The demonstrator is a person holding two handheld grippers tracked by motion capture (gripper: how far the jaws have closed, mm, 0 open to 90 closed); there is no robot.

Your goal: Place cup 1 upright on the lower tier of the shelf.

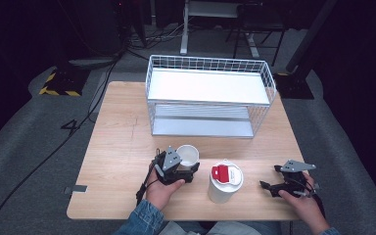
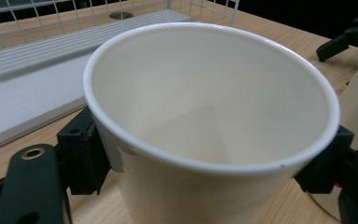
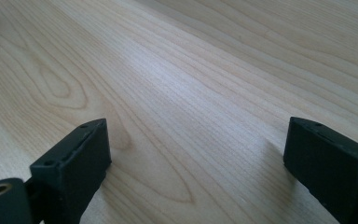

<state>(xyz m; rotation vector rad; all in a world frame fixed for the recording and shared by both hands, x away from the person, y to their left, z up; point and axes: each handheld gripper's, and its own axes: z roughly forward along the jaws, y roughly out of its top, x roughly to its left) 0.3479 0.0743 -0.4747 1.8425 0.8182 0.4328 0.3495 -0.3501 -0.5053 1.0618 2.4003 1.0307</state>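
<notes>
White cup (image 2: 214, 121) upright, mouth up, clamped in left tool (image 1: 180, 171).

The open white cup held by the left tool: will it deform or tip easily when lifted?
The white cup looks thin-walled with a rolled rim, probably paper, so hard squeezing may dent it. It appears empty, likely light. The left tool grips both sides, so tipping seems unlikely.

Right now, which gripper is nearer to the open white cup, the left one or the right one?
Left. The left gripper has its jaws on both sides of the cup. The right gripper is open over bare table, beyond the lidded cup.
</notes>
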